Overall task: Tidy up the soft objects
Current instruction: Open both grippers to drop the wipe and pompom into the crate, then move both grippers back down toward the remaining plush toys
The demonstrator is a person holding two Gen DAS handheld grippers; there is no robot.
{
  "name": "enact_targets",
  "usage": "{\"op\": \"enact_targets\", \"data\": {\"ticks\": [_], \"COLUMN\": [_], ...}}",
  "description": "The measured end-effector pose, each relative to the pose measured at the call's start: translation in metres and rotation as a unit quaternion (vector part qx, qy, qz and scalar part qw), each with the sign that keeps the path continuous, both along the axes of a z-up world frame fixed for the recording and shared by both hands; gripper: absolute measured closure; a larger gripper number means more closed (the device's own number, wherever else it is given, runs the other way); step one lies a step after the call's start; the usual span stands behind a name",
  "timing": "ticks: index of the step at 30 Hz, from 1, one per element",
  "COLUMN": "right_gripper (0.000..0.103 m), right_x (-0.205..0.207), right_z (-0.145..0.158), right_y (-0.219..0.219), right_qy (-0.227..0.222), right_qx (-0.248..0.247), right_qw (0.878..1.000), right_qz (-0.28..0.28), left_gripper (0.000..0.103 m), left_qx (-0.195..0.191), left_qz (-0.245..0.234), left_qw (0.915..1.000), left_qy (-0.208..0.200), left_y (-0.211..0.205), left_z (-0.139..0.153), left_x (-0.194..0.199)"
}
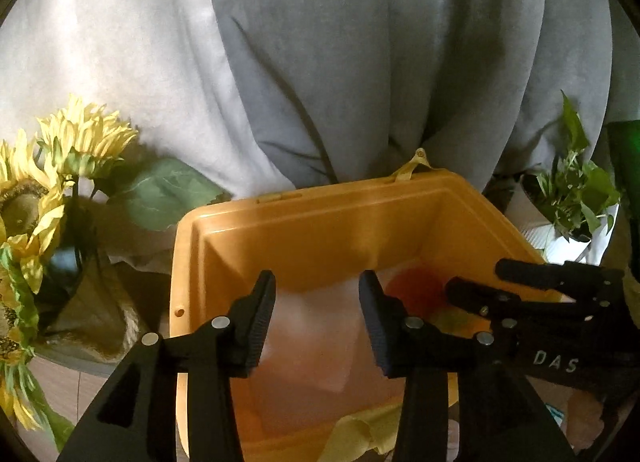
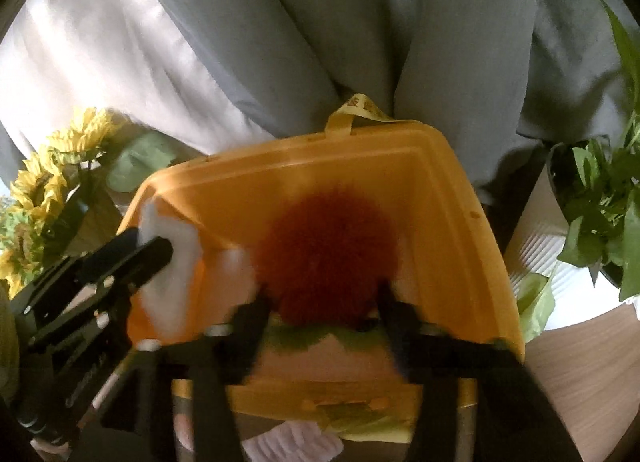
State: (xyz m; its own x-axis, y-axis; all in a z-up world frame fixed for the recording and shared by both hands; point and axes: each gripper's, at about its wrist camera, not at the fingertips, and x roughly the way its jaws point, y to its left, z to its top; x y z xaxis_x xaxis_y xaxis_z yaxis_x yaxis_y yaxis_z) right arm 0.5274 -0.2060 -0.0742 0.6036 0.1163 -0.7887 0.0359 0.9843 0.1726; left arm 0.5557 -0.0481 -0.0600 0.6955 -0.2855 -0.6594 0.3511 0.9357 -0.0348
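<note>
An orange plastic bin [image 1: 188, 262] [image 2: 472, 222] stands open below both grippers. My left gripper [image 1: 316, 294] is over its left half with the jaws apart. A white soft piece [image 1: 308, 326] lies blurred in the bin beyond them, and no pad presses on it. In the right wrist view the left gripper [image 2: 148, 246] shows at the left with the white piece [image 2: 176, 262] at its tips. My right gripper [image 2: 324, 302] [image 1: 484, 280] has its jaws apart, and a red fluffy ball [image 2: 324, 246] sits in the bin between and beyond them, seemingly free of the pads.
Yellow sunflowers [image 1: 52, 166] [image 2: 44, 190] in a vase stand left of the bin. A leafy green plant [image 1: 572, 190] [image 2: 608, 198] in a white pot is on the right. Grey drapes [image 1: 360, 62] hang behind. A yellow-green cloth [image 1: 360, 434] lies over the bin's near rim.
</note>
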Motion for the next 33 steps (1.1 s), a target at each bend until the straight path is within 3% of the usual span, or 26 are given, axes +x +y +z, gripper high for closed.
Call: {"op": "enact_targets", "data": {"ticks": [2,6,16,22,29,33], "right_gripper": [0.039,0.039,0.039,0.039,0.038,0.033], "right_x": [-0.006,-0.016,-0.060,-0.095,-0.138,-0.160], "right_z": [0.006,0.017,0.055,0.077,0.093,0.099], "right_y": [0.001,0.003,0.003,0.003,0.002,-0.001], "right_qy": [-0.012,-0.029,-0.086,-0.118,-0.150,-0.165], "right_qx": [-0.016,-0.041,-0.047,-0.041,-0.057,-0.062], "right_qw": [1.000,0.999,0.995,0.991,0.985,0.980], "right_qz": [-0.002,-0.014,-0.033,-0.046,-0.070,-0.086], "left_gripper": [0.048,0.042,0.036,0.036,0.035,0.035], "left_qx": [0.007,0.013,0.005,-0.026,-0.024,-0.026], "left_qz": [0.006,0.026,0.053,0.051,0.056,0.055], "left_qw": [0.9999,0.9995,0.9971,0.9947,0.9922,0.9912], "left_qy": [-0.005,-0.015,-0.054,-0.086,-0.109,-0.118], "left_y": [0.001,0.006,0.016,0.023,0.026,0.026], "left_z": [0.001,0.011,0.049,0.069,0.083,0.089], "left_x": [-0.003,-0.017,-0.064,-0.097,-0.135,-0.157]}}
